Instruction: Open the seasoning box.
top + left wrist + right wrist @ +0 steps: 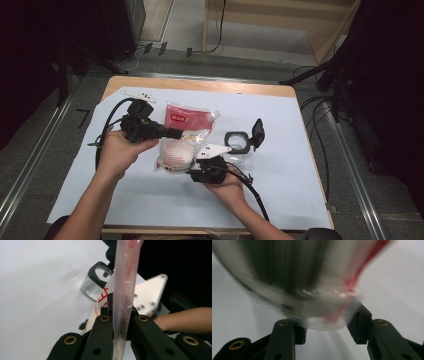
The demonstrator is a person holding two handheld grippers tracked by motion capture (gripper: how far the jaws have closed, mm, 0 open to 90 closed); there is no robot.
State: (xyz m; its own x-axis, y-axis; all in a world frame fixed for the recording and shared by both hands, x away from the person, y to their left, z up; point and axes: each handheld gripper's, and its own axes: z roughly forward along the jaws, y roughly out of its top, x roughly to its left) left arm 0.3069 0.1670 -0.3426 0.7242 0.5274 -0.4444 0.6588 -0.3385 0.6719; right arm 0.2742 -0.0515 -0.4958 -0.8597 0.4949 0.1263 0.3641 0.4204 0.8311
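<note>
Left gripper [172,133], at nine o'clock of the pouch [182,140], pinched flat on the pouch's thin sealed edge [122,302], jaws pressed together. Right gripper [202,167], at five o'clock of the pouch, jaws spread on either side of its rounded bottom [319,312]; pad contact too blurred to tell. Pouch, red and clear with white contents, held near the middle of the white sheet [280,190] on the table [200,85]. Clear jar [236,142] with its open black lid [258,132] at three o'clock of the pouch, just beside it.
</note>
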